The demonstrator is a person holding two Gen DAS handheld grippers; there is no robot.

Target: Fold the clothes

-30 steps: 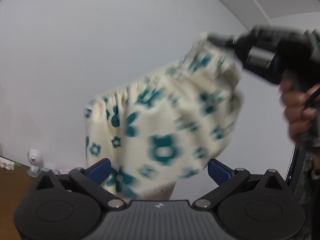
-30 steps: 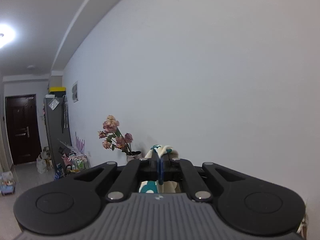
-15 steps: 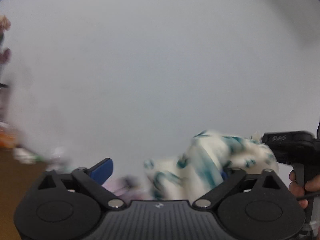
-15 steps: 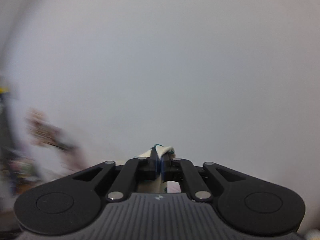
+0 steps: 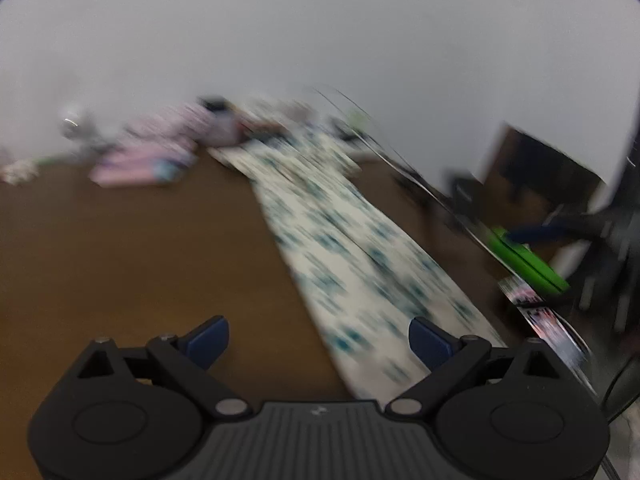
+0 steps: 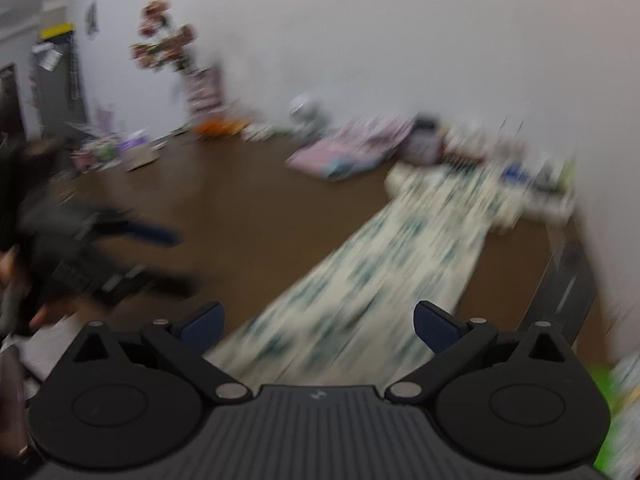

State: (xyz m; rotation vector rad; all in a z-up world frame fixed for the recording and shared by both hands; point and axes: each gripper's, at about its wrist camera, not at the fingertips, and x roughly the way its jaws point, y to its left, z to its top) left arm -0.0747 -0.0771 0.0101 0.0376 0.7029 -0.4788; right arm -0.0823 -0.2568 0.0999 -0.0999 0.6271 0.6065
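Both claws are standing wide apart and gripping nothing: the left claw (image 5: 318,338) is showing its two blue-padded fingers (image 5: 206,339) spread to either side of its view, and the right claw (image 6: 318,326) is doing the same in its own view. Between and beyond them the long cream garment printed with teal flowers (image 5: 352,248) is lying stretched out flat on the brown wooden tabletop (image 5: 140,248), running as a narrow strip from the near edge toward the white wall (image 5: 320,40) at the back. From the right wrist view the same cloth (image 6: 380,272) is slanting up to the right, its far end spreading wider near the wall. Both views are smearing with motion blur, so the print and the edges of the cloth are reading only roughly. A pink and lilac pile of folded fabric (image 5: 148,156) is sitting at the back of the tabletop, apart from the garment on its left. A bright green flat object (image 5: 528,260) is resting at the tabletop's right edge. In the right wrist view the left claw's black body (image 6: 92,256) is appearing at the far left, with a person's hand (image 6: 16,276) gripping it, and a bunch of pink flowers (image 6: 164,40) is standing against the wall.
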